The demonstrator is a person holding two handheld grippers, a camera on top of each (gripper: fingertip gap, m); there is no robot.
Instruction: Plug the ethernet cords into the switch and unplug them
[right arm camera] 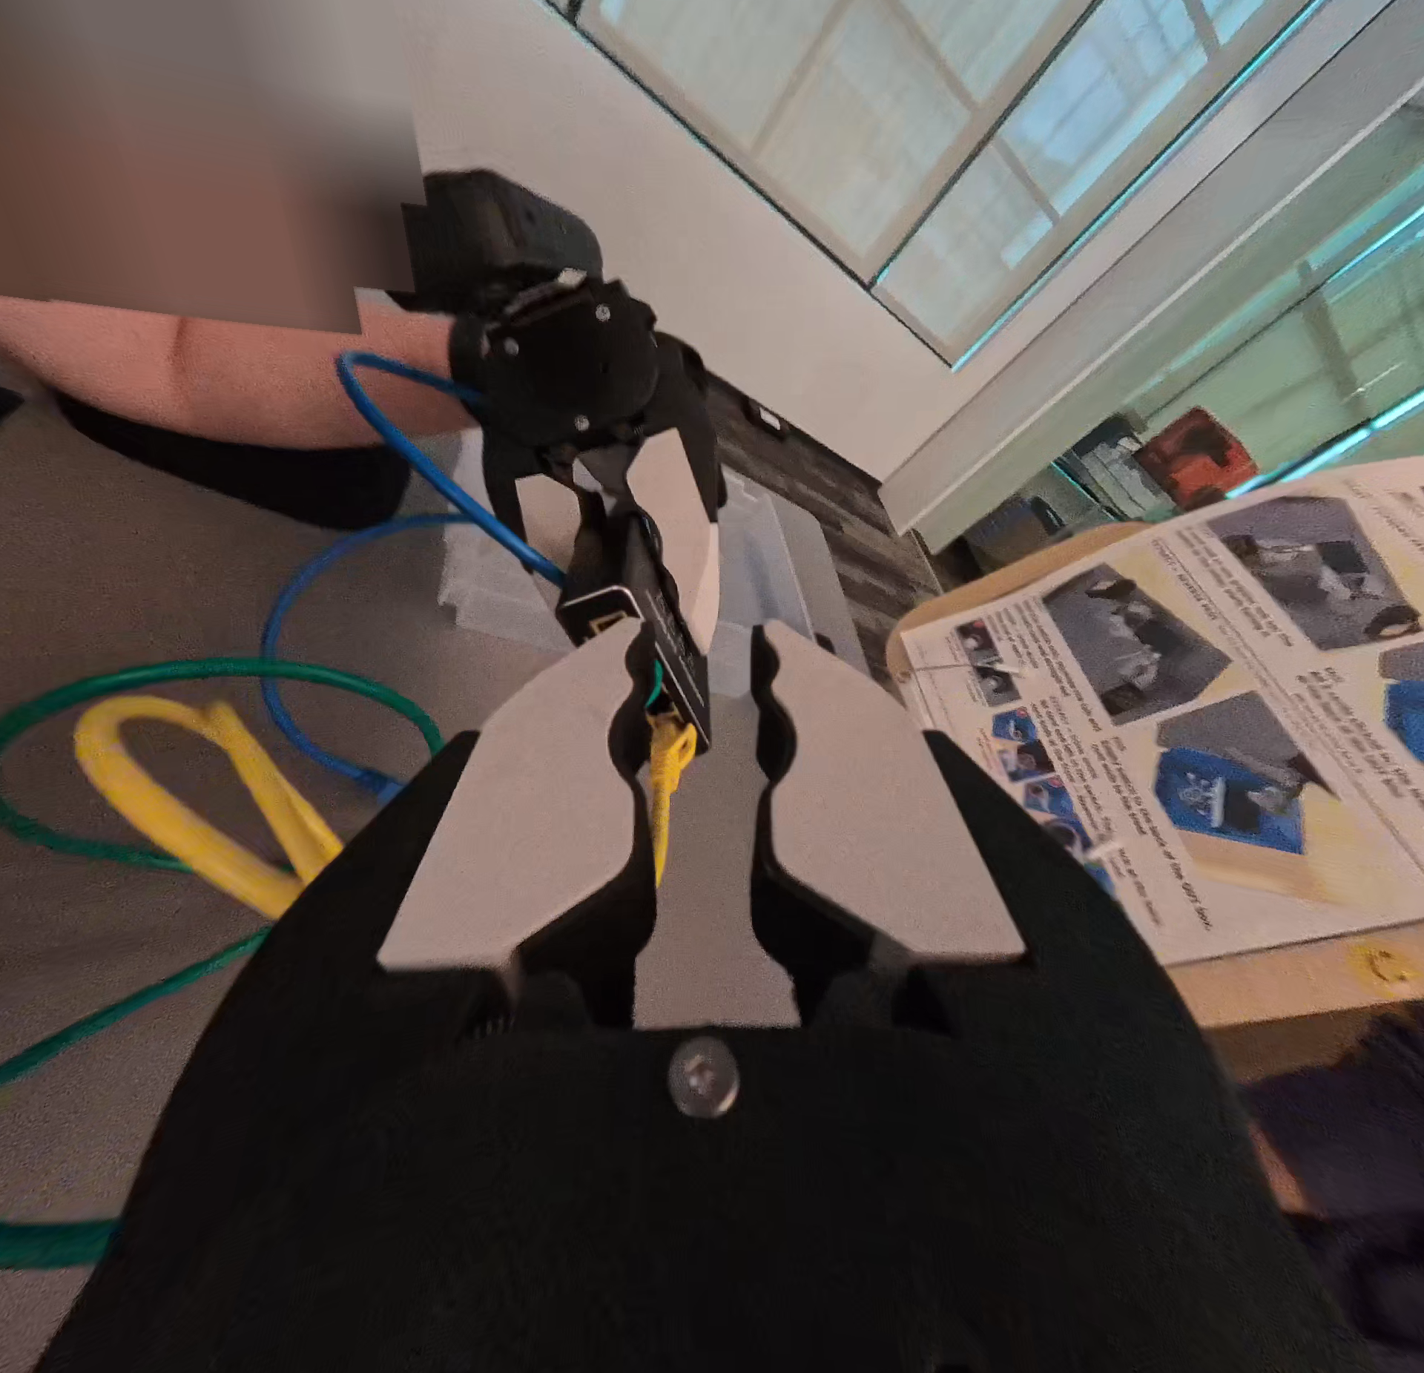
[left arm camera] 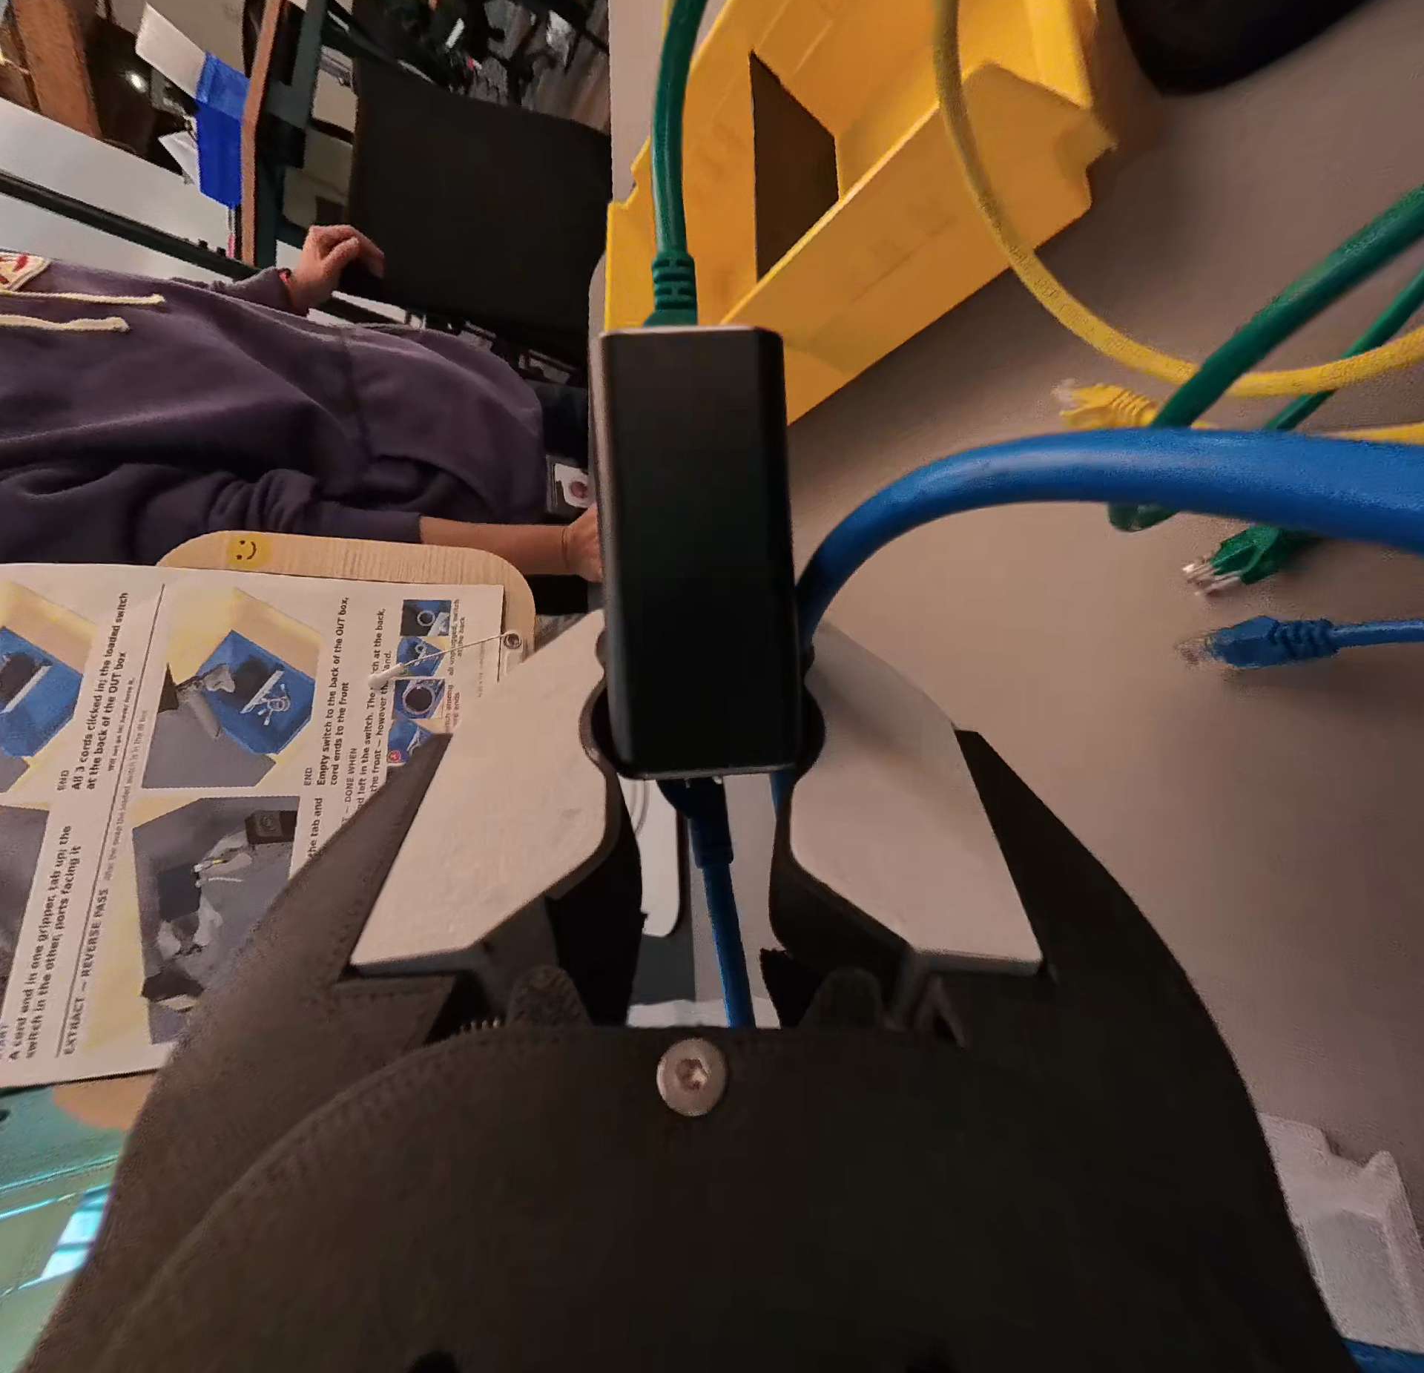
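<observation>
My left gripper (left arm camera: 701, 681) is shut on the black switch (left arm camera: 693, 534) and holds it above the grey table. A green cord (left arm camera: 672, 272) meets the switch's far end and a blue cord (left arm camera: 720, 897) its near end. In the right wrist view the left gripper (right arm camera: 647, 565) holds the switch (right arm camera: 678, 665) out towards me. A yellow plug (right arm camera: 669, 750) sits in the switch's nearest port. My right gripper (right arm camera: 697, 689) is open, its fingers either side of that plug without clamping it. The blue cord (right arm camera: 431, 473) enters the far port.
A yellow bin (left arm camera: 886, 180) lies on the table (left arm camera: 1079, 796). Loose yellow (left arm camera: 1102, 405), green (left arm camera: 1240, 558) and blue (left arm camera: 1264, 642) plugs lie to the right. An instruction sheet (right arm camera: 1156, 719) is on a wooden board. A person in a purple top (left arm camera: 231, 411) sits beyond. Cord loops (right arm camera: 193, 781) lie on the table. Tip to tip, the grippers are about 12 cm apart.
</observation>
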